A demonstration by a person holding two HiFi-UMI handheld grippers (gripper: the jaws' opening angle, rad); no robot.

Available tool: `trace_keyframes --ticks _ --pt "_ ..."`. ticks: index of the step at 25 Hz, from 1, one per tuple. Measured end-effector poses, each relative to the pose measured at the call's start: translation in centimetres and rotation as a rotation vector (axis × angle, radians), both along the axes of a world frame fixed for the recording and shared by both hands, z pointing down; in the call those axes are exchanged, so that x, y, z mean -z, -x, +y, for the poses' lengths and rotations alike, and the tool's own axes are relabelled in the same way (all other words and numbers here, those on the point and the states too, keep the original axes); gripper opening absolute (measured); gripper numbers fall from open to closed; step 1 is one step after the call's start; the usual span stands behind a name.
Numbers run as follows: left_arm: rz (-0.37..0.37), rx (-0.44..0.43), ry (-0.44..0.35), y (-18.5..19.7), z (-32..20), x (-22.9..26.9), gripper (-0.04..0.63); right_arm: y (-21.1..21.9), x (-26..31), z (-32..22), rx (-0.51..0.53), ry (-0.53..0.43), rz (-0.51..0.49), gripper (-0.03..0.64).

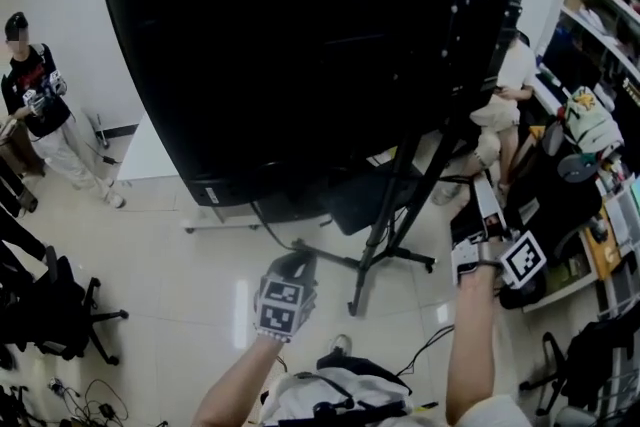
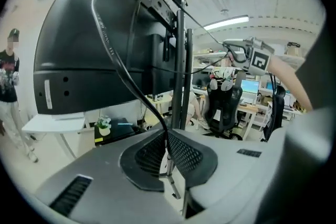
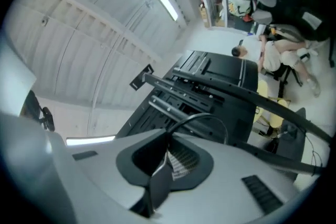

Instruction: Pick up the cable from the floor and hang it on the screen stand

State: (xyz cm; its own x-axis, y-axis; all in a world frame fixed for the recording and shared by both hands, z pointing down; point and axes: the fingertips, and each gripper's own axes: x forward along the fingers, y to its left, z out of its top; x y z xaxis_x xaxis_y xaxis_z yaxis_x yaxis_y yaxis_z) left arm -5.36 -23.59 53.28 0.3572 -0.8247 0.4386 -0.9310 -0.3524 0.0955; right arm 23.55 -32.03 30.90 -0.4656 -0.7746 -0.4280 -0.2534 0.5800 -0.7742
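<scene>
A thin black cable (image 2: 113, 44) rises from my left gripper (image 2: 167, 139), loops over the top of the big black screen (image 2: 84, 60) and runs across to my right gripper (image 2: 231, 47). Both grippers are shut on it. In the right gripper view the cable (image 3: 202, 117) arcs out of the shut right gripper (image 3: 167, 140) toward the screen's back (image 3: 210, 81). From the head view, the left gripper (image 1: 296, 263) is held up in front of the stand's pole (image 1: 400, 185), under the screen (image 1: 300, 45). My right gripper (image 1: 470, 257) is raised to the pole's right.
The stand's legs (image 1: 395, 260) spread over the pale floor. A person (image 1: 35, 105) stands far left and another (image 1: 505, 95) sits behind the screen. Black office chairs (image 1: 50, 310) are at the left, cluttered desks (image 1: 600, 205) at the right, loose wires (image 1: 90, 405) on the floor.
</scene>
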Motion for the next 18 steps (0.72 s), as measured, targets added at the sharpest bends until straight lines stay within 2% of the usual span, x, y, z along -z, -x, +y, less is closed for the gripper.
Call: trace_keyframes --ticks 2,3,5,7,9,13,15,18 --pt "-0.017 -0.023 -0.023 -0.4 -0.5 2.5 0.014 -2.1 -1.9 0.1 -0.073 0.032 -0.019 0.026" --pt "-0.027 -0.036 -0.031 -0.7 -0.7 3.7 0.014 -2.7 -2.8 0.1 -0.108 0.051 0.010 0.026" --pt "-0.045 -0.060 -0.050 -1.3 -1.1 6.1 0.014 -2.9 -4.4 -0.1 -0.170 0.090 0.137 0.026" --pt "-0.052 -0.077 -0.074 -2.1 -1.7 8.4 0.014 -2.5 -5.4 -0.1 -0.229 0.169 0.258 0.026" --pt "-0.056 -0.093 -0.084 -3.2 -2.3 10.2 0.014 -1.6 -5.5 -0.1 -0.253 0.223 0.309 0.026" --pt "-0.069 -0.105 -0.104 -5.1 -3.2 13.0 0.014 -0.9 -5.0 -1.3 -0.280 0.208 0.439 0.026" --pt "-0.080 -0.099 -0.136 -5.9 -4.3 14.8 0.015 -2.1 -5.2 -2.5 -0.302 0.214 0.460 0.026" --pt "-0.100 -0.095 -0.185 -7.3 -6.6 17.7 0.015 -4.1 -4.0 -3.8 -0.299 0.184 0.377 0.026"
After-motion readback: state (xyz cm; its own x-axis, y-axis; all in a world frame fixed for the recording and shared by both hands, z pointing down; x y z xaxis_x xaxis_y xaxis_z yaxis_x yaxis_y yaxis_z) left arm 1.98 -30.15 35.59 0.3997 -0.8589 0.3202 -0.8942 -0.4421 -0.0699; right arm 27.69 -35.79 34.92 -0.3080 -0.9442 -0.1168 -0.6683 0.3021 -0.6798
